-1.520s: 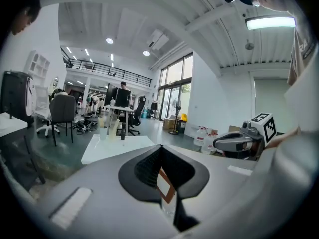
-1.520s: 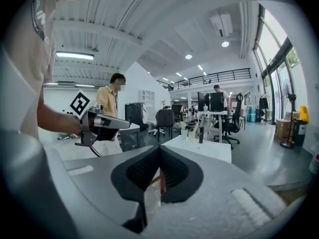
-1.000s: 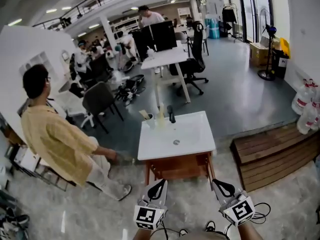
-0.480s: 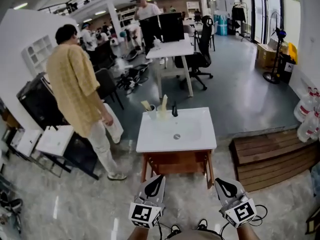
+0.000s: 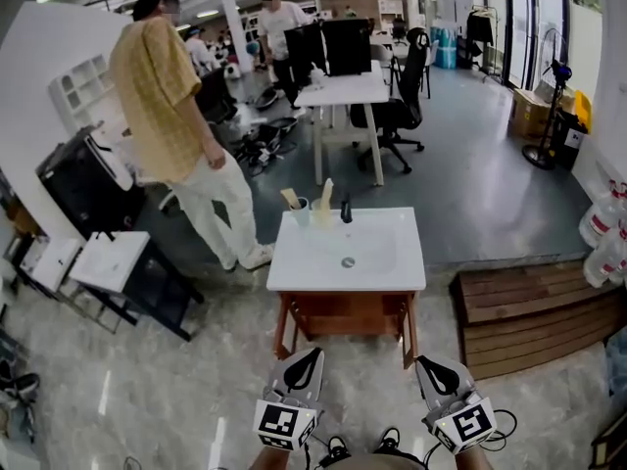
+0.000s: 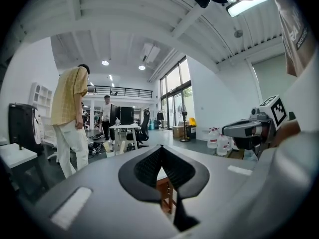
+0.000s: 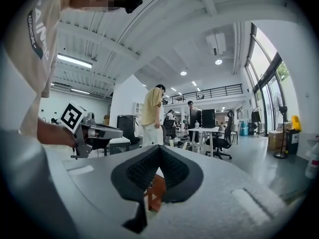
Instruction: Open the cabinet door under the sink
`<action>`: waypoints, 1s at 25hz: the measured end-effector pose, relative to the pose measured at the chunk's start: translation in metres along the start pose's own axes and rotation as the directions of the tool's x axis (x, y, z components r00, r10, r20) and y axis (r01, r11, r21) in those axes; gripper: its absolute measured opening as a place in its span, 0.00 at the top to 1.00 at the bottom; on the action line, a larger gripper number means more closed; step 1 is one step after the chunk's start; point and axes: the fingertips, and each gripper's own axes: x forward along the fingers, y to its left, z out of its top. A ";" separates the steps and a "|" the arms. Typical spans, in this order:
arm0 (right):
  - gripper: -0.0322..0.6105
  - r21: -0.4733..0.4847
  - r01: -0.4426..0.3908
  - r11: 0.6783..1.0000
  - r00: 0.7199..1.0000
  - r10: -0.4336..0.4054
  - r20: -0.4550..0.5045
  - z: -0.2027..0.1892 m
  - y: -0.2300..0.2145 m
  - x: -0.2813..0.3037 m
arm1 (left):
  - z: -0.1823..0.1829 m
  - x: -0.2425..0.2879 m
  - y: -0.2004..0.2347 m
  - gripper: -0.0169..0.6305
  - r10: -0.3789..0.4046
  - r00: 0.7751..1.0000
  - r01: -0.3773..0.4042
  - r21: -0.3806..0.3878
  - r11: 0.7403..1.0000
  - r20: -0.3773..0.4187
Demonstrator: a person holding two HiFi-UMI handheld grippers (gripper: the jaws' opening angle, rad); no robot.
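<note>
**Sink cabinet door — handling and markings**

The wooden cabinet [image 5: 343,317] stands under the white sink [image 5: 390,264], ahead of both grippers and apart from them. Left gripper [image 5: 305,368] and right gripper [image 5: 437,372]: jaws closed together, empty. Expect a stiff, light, hinged panel — grip its free edge or handle; neither is discernible. No brand legible; the marker cubes [image 5: 284,425] carry square markers only.

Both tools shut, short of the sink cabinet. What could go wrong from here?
1. The person in the yellow shirt stands close by the white rectangular sink, on its left side, and could step into the approach.
2. The left tool and right tool are shut, and no handle shows on the brown wooden cabinet from here, so a blind grab may miss.
</note>
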 end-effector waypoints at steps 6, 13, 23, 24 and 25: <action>0.95 -0.023 0.004 1.000 1.000 -0.004 -0.009 -0.002 0.004 0.000 | 0.004 -0.003 -0.009 0.95 -0.022 1.000 0.022 0.020 1.000 0.009; 0.95 -0.039 -0.009 0.999 1.000 0.008 -0.026 -0.006 0.014 0.000 | 0.004 -0.007 -0.013 0.95 -0.036 0.999 0.035 0.021 0.999 0.016; 0.95 -0.045 -0.023 0.999 0.999 0.022 -0.025 -0.006 0.020 -0.001 | 0.003 -0.015 -0.014 0.95 -0.037 0.999 0.037 0.014 0.999 0.021; 0.95 -0.044 -0.023 0.999 1.000 0.022 -0.022 -0.006 0.021 -0.002 | 0.005 -0.016 -0.014 0.95 -0.037 0.999 0.037 0.013 0.999 0.020; 0.95 -0.043 -0.023 0.999 1.000 0.022 -0.021 -0.006 0.022 -0.002 | 0.006 -0.017 -0.015 0.95 -0.039 0.999 0.038 0.013 0.999 0.021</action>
